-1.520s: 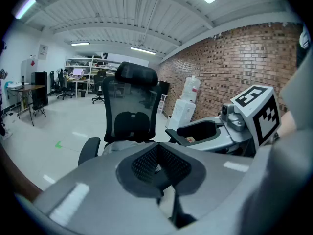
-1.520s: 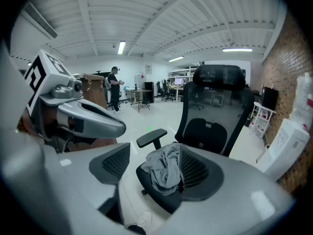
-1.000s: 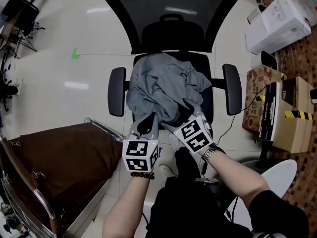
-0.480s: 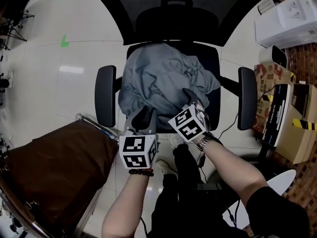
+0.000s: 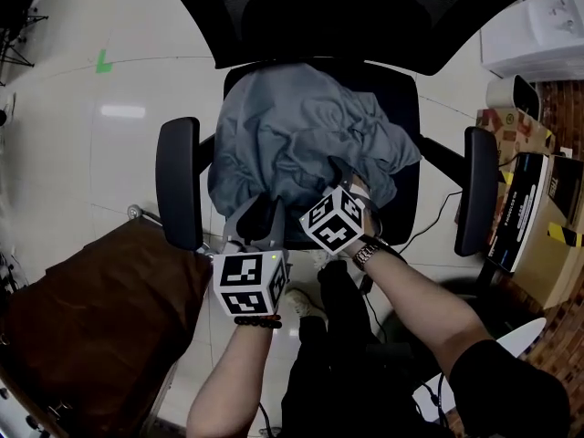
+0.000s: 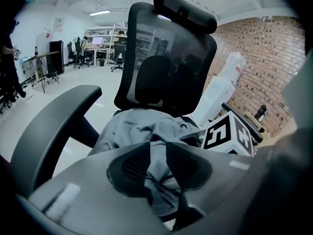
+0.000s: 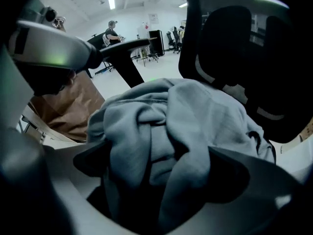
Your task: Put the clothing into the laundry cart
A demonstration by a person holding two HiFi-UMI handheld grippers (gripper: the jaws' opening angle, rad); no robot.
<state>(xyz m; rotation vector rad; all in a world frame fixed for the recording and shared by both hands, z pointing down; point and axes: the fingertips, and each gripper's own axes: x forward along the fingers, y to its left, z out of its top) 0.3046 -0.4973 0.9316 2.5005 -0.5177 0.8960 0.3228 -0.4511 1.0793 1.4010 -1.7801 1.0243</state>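
A crumpled grey garment (image 5: pixel 292 135) lies on the seat of a black office chair (image 5: pixel 406 126). My left gripper (image 5: pixel 260 215) is at the garment's near edge, its jaws a narrow gap apart, with grey cloth (image 6: pixel 157 153) and a drawstring showing in the gap. My right gripper (image 5: pixel 342 173) sits on the garment's near right part. Its jaws have just been opening and stand wide, with thick folds (image 7: pixel 156 146) bulging up between them. The laundry cart (image 5: pixel 82 327), lined in brown, stands at lower left.
The chair's armrests (image 5: pixel 178 181) (image 5: pixel 479 190) flank the seat and its mesh back (image 6: pixel 166 53) rises behind. Cardboard boxes (image 5: pixel 538 235) and a white appliance (image 5: pixel 538 26) stand at the right. The person's dark-clad legs (image 5: pixel 338 354) are below the grippers.
Both grippers have come down and forward onto the garment's near edge, and the chair looks larger in the head view. The right gripper now reaches further over the cloth.
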